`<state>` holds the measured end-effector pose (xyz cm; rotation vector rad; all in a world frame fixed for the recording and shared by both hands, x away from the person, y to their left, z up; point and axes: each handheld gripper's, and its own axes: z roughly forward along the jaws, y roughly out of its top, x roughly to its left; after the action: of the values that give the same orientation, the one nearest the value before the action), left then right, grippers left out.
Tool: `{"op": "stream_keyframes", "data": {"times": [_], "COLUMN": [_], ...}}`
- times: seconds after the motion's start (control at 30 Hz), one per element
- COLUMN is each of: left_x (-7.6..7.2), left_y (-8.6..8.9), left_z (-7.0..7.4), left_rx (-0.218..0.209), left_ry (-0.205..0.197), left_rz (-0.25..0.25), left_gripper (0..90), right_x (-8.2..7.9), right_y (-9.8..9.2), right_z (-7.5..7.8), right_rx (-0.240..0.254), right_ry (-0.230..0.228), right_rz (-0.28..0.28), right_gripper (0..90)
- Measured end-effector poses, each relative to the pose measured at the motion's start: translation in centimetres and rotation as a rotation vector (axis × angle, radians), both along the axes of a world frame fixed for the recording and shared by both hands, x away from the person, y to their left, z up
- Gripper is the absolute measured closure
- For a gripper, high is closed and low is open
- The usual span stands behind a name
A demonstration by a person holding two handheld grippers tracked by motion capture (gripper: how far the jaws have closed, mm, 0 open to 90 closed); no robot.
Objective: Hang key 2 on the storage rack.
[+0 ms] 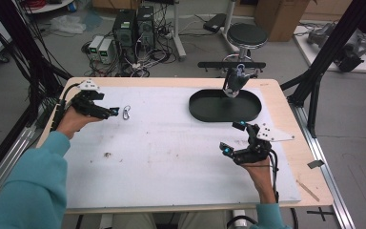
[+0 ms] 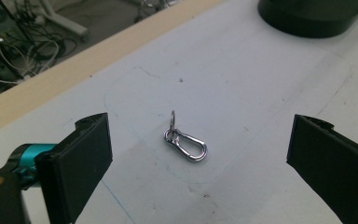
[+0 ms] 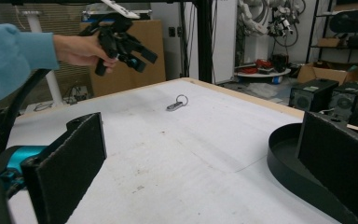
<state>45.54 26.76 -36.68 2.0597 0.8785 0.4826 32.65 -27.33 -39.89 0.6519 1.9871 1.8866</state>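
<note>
The small silver metal snap hook with its ring (image 2: 185, 143) lies on the white table mat (image 2: 261, 116) just ahead of the left gripper (image 2: 198, 168), between its wide-open, empty jaws, long axis slanting across them. The right gripper (image 3: 200, 163), open and empty, is well apart.

Silver snap hook (image 2: 186, 144), black tray (image 1: 224, 106), white mat (image 1: 171, 143)

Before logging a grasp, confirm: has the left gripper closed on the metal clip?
No, the left gripper is open, its jaws wide apart around the clip lying untouched.
</note>
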Motion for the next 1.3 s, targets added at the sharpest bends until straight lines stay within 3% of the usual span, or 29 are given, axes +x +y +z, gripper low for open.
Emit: {"op": "stream_keyframes", "data": {"times": [0.1, 0.4, 0.67, 1.03, 1.3], "left_x": [1.5, 4.1, 5.1, 5.9, 6.2], "left_y": [-0.2, -1.4, -1.9, -2.2, -2.7], "left_z": [-0.2, -0.7, -2.1, -3.5, -4.3], "left_rx": [0.008, 0.05, 0.066, 0.091, 0.094], "left_ry": [0.049, 0.094, 0.145, 0.182, 0.205], "left_rz": [-0.014, -0.033, -0.031, -0.016, -0.023], "left_gripper": [6.9, 8.5, 9.5, 13.6, 21.9], "right_x": [0.0, 0.0, 0.0, 0.1, 0.0], "right_y": [0.0, 0.1, -0.1, -0.1, -0.1], "right_z": [-0.1, -0.1, 0.0, -0.1, 0.0], "right_rx": [-0.005, -0.007, -0.001, -0.004, 0.003], "right_ry": [0.006, 0.005, 0.003, 0.01, 0.004], "right_rz": [0.001, 0.001, 0.004, 0.008, 0.011], "right_gripper": [0.7, 0.7, 0.7, 0.7, 0.7]}}
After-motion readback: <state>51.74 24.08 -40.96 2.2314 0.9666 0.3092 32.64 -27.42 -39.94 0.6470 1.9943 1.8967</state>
